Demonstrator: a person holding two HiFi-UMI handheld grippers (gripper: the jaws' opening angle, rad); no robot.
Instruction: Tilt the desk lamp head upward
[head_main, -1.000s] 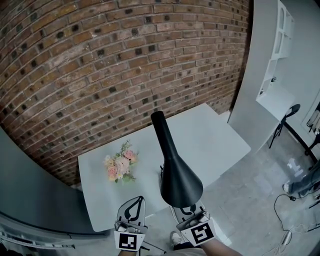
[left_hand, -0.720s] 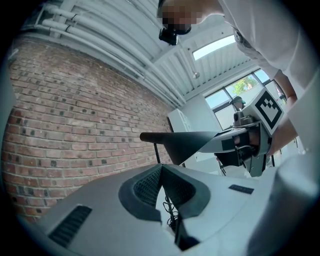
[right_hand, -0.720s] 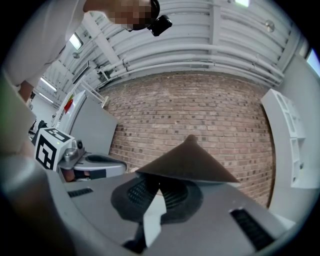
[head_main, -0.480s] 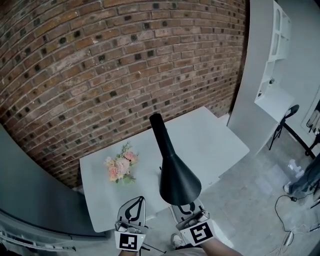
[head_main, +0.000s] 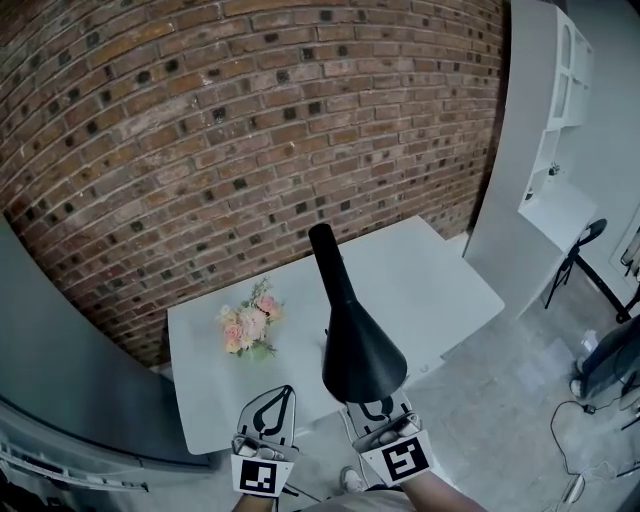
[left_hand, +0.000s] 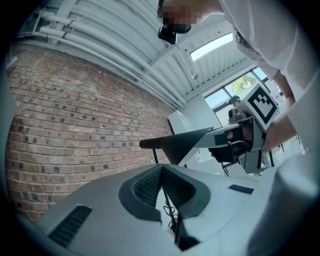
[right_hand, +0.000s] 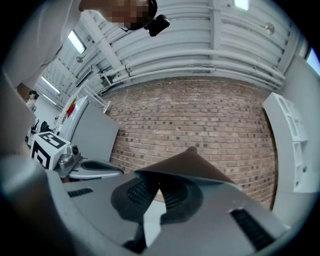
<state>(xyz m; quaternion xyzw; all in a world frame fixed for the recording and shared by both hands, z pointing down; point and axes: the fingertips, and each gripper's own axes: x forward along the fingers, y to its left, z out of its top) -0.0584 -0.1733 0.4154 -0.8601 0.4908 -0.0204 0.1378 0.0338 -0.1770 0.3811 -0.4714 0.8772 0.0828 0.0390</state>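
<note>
**Bench by the brick wall: thin rim grip on the lamp head, slip and tip risk**

White bench (head_main: 420, 280) against a brick wall (head_main: 250, 130). The black cone lamp head (head_main: 355, 345) hangs over the bench's near edge, narrow end toward the wall and wide mouth toward the person. Flowers (head_main: 248, 325) lie on the bench, left of the lamp head and apart from it.

The right gripper (head_main: 375, 412) is at the lamp head's wide rim with its jaws closed on the rim edge, as the right gripper view shows. The left gripper (head_main: 280, 392) is left of the lamp head, jaws together with nothing in them, not touching it.

Risks, as I read it:
- The grip is on a thin, smooth rim only. Lifting with a stiff hinge could make the jaws slide off.
- Nothing steadies the lamp below the lamp head. If the hinge binds, the lift goes into the whole lamp, which could tip or skid off the near edge.
- The base is hidden under the lamp head in the head view, so I can't judge how it's seated.
</note>
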